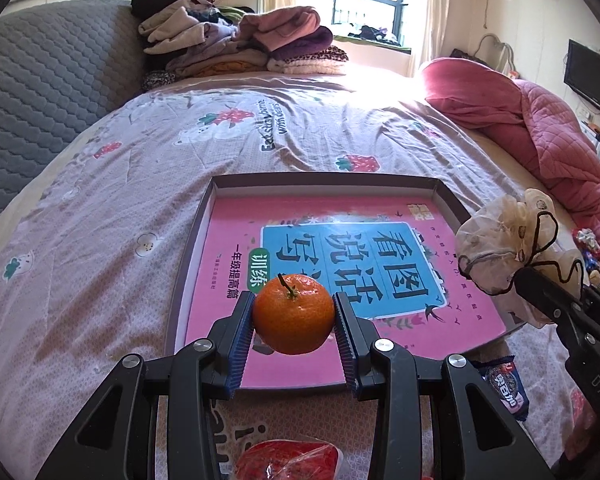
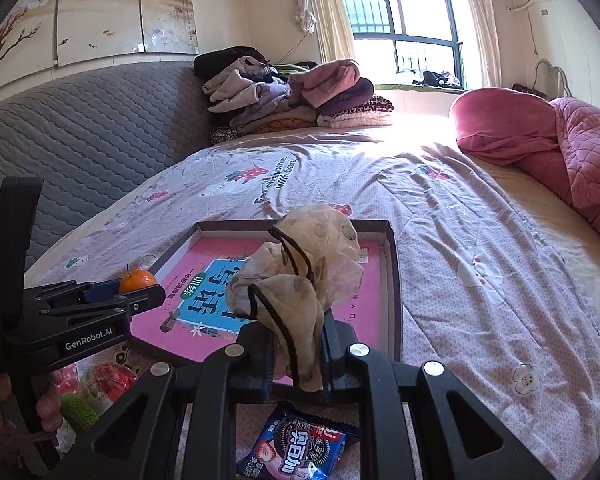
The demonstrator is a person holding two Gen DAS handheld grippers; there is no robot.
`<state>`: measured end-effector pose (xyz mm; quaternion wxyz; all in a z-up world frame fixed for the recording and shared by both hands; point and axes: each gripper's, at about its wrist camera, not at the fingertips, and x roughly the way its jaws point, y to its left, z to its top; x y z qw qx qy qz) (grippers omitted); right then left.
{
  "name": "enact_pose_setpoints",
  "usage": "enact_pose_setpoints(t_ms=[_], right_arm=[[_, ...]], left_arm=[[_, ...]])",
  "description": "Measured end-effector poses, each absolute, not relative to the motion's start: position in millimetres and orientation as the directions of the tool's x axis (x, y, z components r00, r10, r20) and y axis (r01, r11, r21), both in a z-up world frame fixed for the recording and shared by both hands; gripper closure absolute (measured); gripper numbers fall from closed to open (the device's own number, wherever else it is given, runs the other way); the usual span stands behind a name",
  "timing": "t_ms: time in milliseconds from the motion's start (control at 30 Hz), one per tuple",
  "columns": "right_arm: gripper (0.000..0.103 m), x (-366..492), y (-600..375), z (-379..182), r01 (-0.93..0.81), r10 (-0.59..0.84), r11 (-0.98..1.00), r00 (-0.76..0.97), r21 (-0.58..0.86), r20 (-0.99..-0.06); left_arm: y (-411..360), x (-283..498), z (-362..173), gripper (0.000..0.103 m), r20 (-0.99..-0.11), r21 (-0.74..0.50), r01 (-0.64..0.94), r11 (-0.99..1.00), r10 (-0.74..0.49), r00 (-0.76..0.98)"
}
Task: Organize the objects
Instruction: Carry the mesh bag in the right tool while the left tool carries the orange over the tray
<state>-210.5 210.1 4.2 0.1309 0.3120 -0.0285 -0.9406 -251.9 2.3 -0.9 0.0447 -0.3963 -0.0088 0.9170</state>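
Note:
My left gripper (image 1: 294, 314) is shut on a small orange tangerine (image 1: 293, 314) and holds it over the near part of a shallow box tray (image 1: 196, 224) lined with a pink book (image 1: 228, 320). My right gripper (image 2: 296, 354) is shut on a beige frilly hair scrunchie (image 2: 300, 276) with dark trim, held above the tray's near edge (image 2: 396, 280). The scrunchie also shows at the right of the left wrist view (image 1: 512, 248). The tangerine shows in the right wrist view (image 2: 137, 280) inside the left gripper (image 2: 140, 286).
The tray lies on a bed with a strawberry-print sheet (image 1: 100, 220). An Oreo packet (image 2: 300, 446) lies below my right gripper. A red-wrapped snack (image 1: 288, 462) lies below my left gripper. Folded clothes (image 1: 236, 40) are stacked at the far side, a pink quilt (image 1: 540, 120) at right.

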Motion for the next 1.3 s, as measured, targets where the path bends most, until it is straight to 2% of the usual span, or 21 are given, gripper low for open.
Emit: enact_pose_setpoints(t_ms=[467, 967, 1300], right_arm=[[0.085, -234, 203, -24, 0.228, -0.267, -0.962, -0.692, 0.147, -0.671], [0.083, -242, 203, -40, 0.213, -0.257, -0.965, -0.633, 0.155, -0.730], [0.075, -246, 205, -46, 0.192, -0.243, -0.969, -0.599, 0.157, -0.763]], left_arm=[[8, -281, -20, 0.063, -0.800, -0.054, -0.063, -0.997, 0.081, -0.595], [15, -296, -43, 0.063, -0.864, -0.053, -0.074, -0.996, 0.083, -0.497], [14, -297, -46, 0.063, -0.876, -0.069, -0.072, -0.995, 0.094, -0.474]])
